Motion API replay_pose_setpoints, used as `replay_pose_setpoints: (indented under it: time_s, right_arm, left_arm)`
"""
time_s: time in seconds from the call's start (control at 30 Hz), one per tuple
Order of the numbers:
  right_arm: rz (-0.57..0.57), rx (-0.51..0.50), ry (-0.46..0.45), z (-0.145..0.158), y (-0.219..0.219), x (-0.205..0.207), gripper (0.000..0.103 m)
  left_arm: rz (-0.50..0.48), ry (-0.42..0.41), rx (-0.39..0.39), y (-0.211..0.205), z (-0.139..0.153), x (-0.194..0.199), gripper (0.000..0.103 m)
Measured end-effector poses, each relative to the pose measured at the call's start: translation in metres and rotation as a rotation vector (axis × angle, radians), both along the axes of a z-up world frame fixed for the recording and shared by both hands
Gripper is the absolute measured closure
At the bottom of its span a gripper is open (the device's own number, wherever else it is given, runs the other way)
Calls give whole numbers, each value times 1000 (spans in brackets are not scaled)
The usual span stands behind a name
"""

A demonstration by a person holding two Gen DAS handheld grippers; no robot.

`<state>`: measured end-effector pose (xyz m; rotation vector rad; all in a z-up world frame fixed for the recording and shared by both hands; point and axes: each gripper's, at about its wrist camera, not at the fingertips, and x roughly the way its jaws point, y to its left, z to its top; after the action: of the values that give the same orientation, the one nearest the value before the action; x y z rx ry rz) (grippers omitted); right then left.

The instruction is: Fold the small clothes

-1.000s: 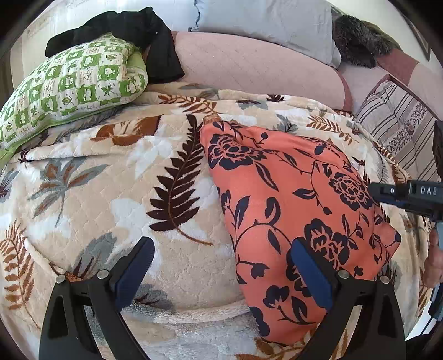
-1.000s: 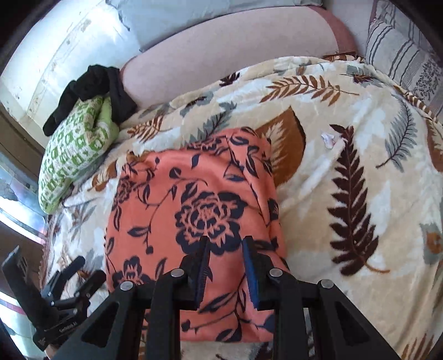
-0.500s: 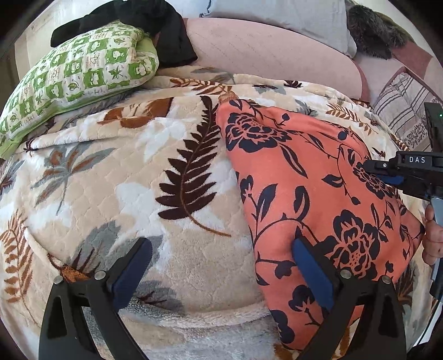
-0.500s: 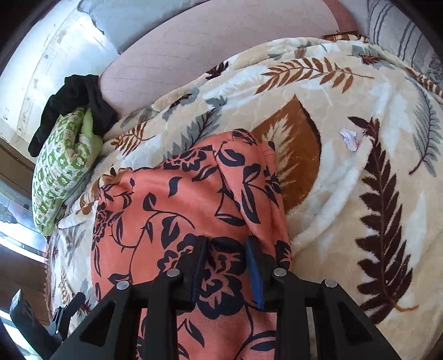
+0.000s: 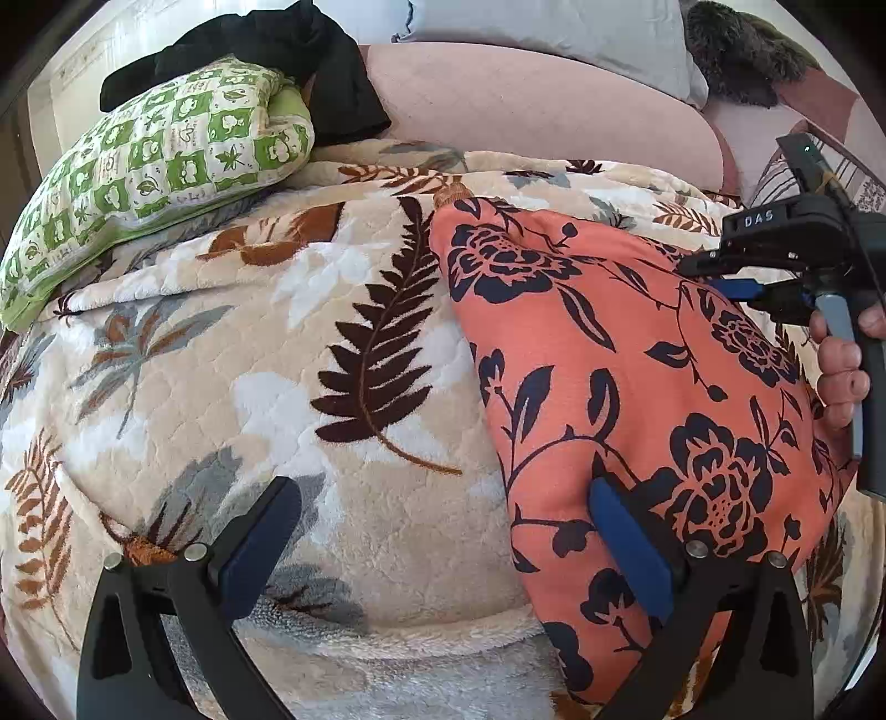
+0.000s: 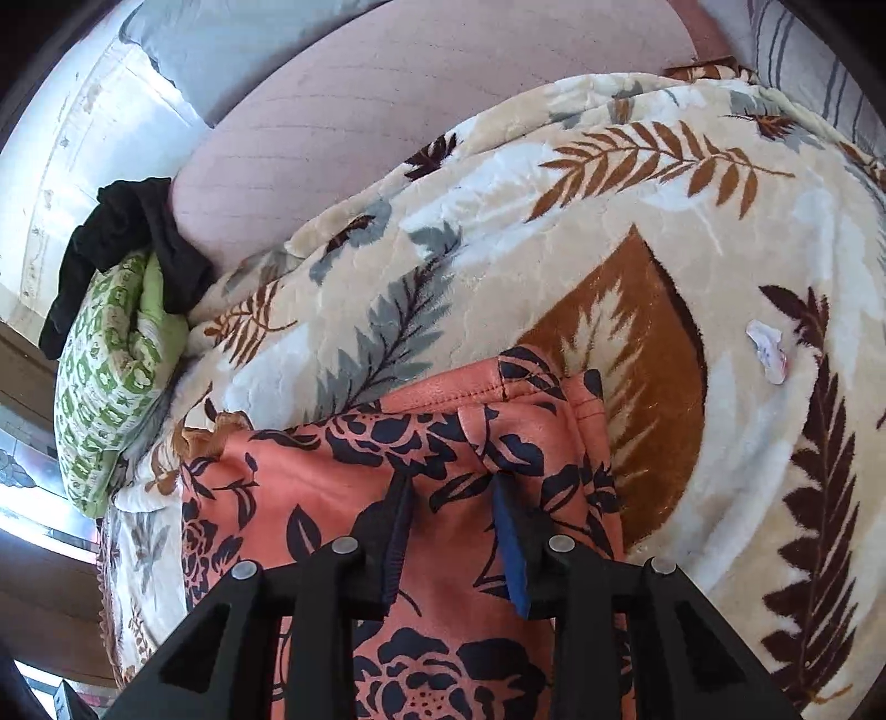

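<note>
**Coral garment on the leaf blanket, right tool over its far hem**

While no bin, basket or drawer shows in either view, the leaf-print blanket (image 5: 343, 354) serves as the work surface and carries everything.

Left wrist view:
- Left gripper (image 5: 443, 531) low at the near edge, jaws spread wide, nothing between them. Left pad over bare blanket; right pad (image 5: 626, 548) over the near-left part of the garment. Contact with cloth: cannot tell.
- Coral floral garment (image 5: 626, 387) lies flat on the right half of the blanket. Orange-coral cloth, dark navy roses, leaves and vines. Roughly rectangular outline, smooth, few wrinkles.
- Right gripper (image 5: 725, 277) at the garment's far right, held by a hand (image 5: 841, 371); seen side-on, jaw gap unclear from here.
- Green checked pillow (image 5: 160, 166) far left, black clothing (image 5: 288, 61) draped on it. Pink headboard cushion (image 5: 526, 111) behind, grey pillow (image 5: 554, 27) above.

Right wrist view:
- Right gripper (image 6: 451, 526) above the garment (image 6: 310, 498) near its far hem, jaws narrowed to a small gap; cloth visible between them, whether pinched I cannot tell.
- Stitched hem runs along the far edge; a small fold bunches at the far right corner.
- Scrap of white paper (image 6: 767, 351) on the blanket (image 6: 609, 221), well to the right.
- Green pillow (image 6: 111, 387) and black clothing (image 6: 138, 238) far left.
</note>
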<state>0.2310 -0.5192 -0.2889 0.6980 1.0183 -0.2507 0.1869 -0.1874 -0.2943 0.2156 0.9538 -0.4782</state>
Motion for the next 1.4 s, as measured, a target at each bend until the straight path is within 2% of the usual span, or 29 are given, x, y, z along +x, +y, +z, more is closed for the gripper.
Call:
replay_pose_setpoints:
  time_s: [0.1,0.27,0.37,0.43,0.5,0.53,0.7,0.9,1.0,1.07,1.17,1.27,1.4]
  right_arm:
    - [30,12,-81,20,11,1,69]
    - [203,41,-172,42,67,16,69]
    - [293,37,-163,37,103,24,69]
    - [329,7,-110,23,120,28,69]
    - [329,-6,-61,3,126,30,69]
    - [325,-8,-72,0,126,29,69]
    - [306,24,-81,15,116,20,69]
    - [252,14,-80,34,108,-11,69]
    - [204,-28,-50,38,99,-31,69]
    - [167,-35,-15,35,91,-40,69]
    - [141,7,29,10,83,-51,69]
    - [152,-8,2,12,86,-60,69]
    - [137,44,-40,30,84,-79,69]
  left_arm:
    - [8,12,-2,0,-1,1,0]
    - [12,-5,7,-1,0,-2,0]
    - [13,-8,12,-1,0,-2,0]
    - [10,-9,14,-1,0,-3,0]
    - [11,-5,14,-1,-1,-2,0]
    - [11,-2,12,-1,-1,-2,0]
    - [10,-9,17,-2,0,-2,0]
    - [11,-8,16,-1,0,-2,0]
    - [12,-5,12,-1,0,-2,0]
    - [16,-3,12,-1,0,-2,0]
    - [12,-4,17,-2,-1,-2,0]
    - [12,0,13,-1,-1,-1,0]
    - [16,12,6,0,-1,0,0]
